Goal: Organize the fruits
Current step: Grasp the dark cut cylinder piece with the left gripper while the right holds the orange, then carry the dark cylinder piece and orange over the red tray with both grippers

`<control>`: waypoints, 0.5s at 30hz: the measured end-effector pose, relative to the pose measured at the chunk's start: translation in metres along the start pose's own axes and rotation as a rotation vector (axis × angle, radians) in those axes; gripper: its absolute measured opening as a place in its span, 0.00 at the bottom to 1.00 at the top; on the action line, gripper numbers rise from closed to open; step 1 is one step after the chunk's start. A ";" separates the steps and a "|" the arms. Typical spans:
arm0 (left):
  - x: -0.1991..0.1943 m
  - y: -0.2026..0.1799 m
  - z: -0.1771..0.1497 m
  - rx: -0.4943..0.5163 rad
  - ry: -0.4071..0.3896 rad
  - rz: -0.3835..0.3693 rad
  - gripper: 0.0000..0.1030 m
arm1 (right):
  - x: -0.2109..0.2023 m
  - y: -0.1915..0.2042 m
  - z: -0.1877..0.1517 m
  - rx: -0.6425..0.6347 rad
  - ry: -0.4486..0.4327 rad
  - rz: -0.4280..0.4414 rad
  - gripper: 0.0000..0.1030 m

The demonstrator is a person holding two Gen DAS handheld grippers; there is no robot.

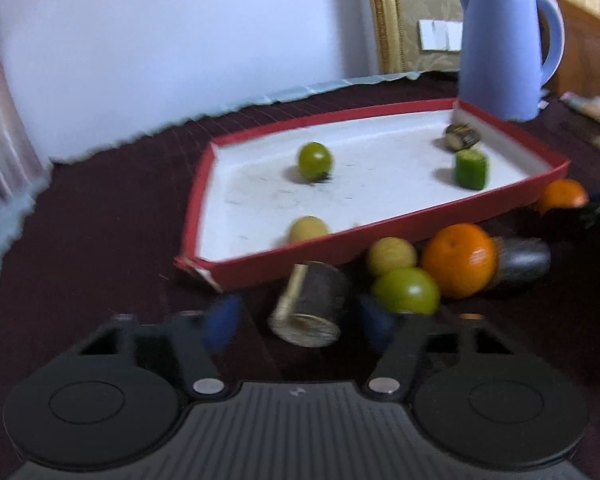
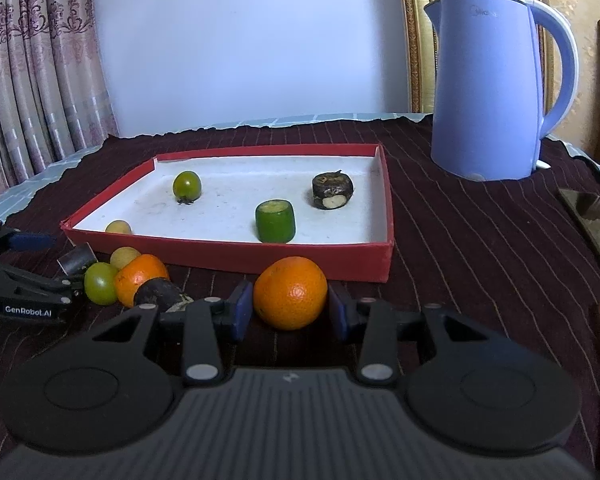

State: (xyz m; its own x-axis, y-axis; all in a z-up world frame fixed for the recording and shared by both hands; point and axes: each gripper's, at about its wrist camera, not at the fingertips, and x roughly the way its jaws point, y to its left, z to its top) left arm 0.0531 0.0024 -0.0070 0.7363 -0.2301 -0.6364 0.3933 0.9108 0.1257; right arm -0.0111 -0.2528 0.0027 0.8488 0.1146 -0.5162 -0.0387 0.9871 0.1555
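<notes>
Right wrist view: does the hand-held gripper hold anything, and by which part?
The right hand-held gripper holds the orange, its pads pressing the fruit's left and right sides.

- Left wrist camera sits low over the dark cloth, close, aimed toward 1 o'clock at the red tray.
- Right wrist camera faces 12 o'clock; both share tray and kettle.

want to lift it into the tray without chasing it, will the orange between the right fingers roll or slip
The orange is round and sits on a flat cloth, so a nudge would likely roll it. The right gripper brackets its widest part, which should steady it. Its skin looks glossy, so the fingers may slip if the squeeze is light.
</notes>
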 end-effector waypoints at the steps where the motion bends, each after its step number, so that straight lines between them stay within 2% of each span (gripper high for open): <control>1: 0.000 0.002 0.001 -0.028 0.009 -0.029 0.34 | 0.000 0.000 0.000 -0.001 0.001 -0.002 0.37; 10: -0.004 0.002 0.000 -0.085 0.004 -0.027 0.32 | 0.000 0.002 0.000 -0.012 -0.001 -0.001 0.37; 15: -0.024 0.002 0.003 -0.116 -0.062 0.012 0.32 | -0.004 0.005 0.004 -0.015 -0.015 -0.007 0.37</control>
State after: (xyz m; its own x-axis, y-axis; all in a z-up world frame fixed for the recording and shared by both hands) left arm 0.0377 0.0086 0.0104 0.7745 -0.2365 -0.5867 0.3207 0.9462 0.0420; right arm -0.0127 -0.2488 0.0086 0.8570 0.1062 -0.5043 -0.0404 0.9894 0.1397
